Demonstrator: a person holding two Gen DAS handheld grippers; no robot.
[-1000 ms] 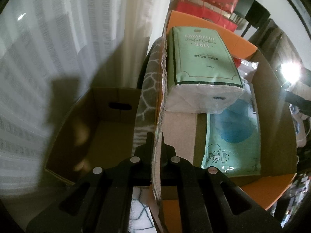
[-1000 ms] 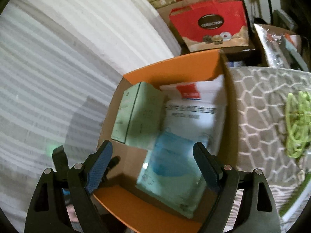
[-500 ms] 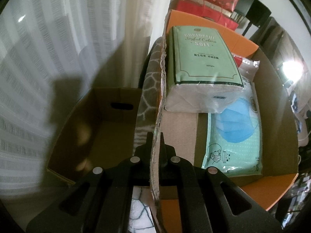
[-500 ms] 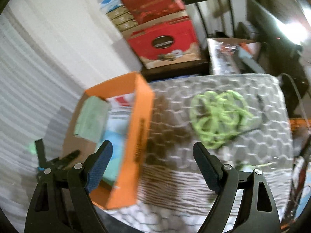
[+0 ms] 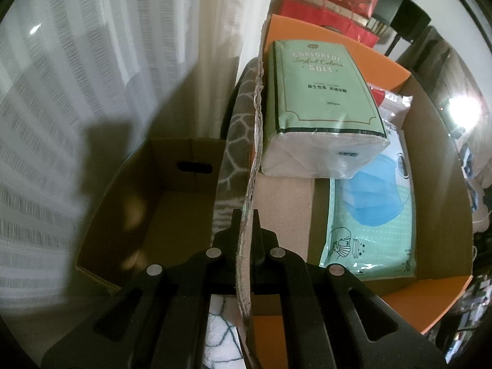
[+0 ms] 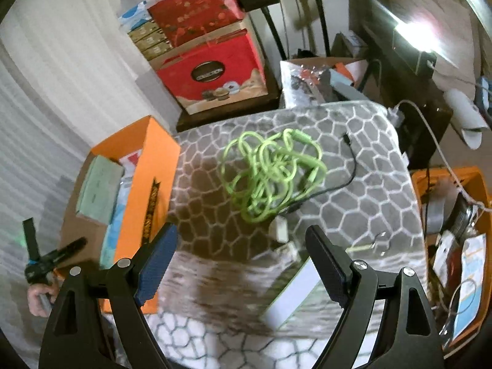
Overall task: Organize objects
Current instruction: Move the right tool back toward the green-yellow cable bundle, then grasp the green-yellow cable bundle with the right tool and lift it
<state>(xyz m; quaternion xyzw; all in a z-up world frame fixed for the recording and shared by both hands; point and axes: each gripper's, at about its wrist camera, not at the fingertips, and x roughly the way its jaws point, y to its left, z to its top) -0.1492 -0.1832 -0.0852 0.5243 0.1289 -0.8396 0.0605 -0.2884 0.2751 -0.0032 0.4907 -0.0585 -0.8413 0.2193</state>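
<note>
Orange box (image 5: 347, 46) at the left edge of the patterned grey blanket (image 6: 353, 190), one wall clamped edge-on by the left tool (image 5: 247, 215), fingers pressed together on the cardboard. Inside: one green tissue pack (image 5: 316, 92) against the gripped wall, one mask packet (image 5: 375, 215) flat beside it and partly beneath. Right tool (image 6: 243, 255) held above the blanket, tilted downward, fingers spread wide, nothing between them. On the blanket: one tangled green cable (image 6: 270, 172), one thin black cable (image 6: 350, 166), one white charger block (image 6: 281, 230) (blurred). Second orange box (image 6: 446, 178) at far right, cluttered.
</note>
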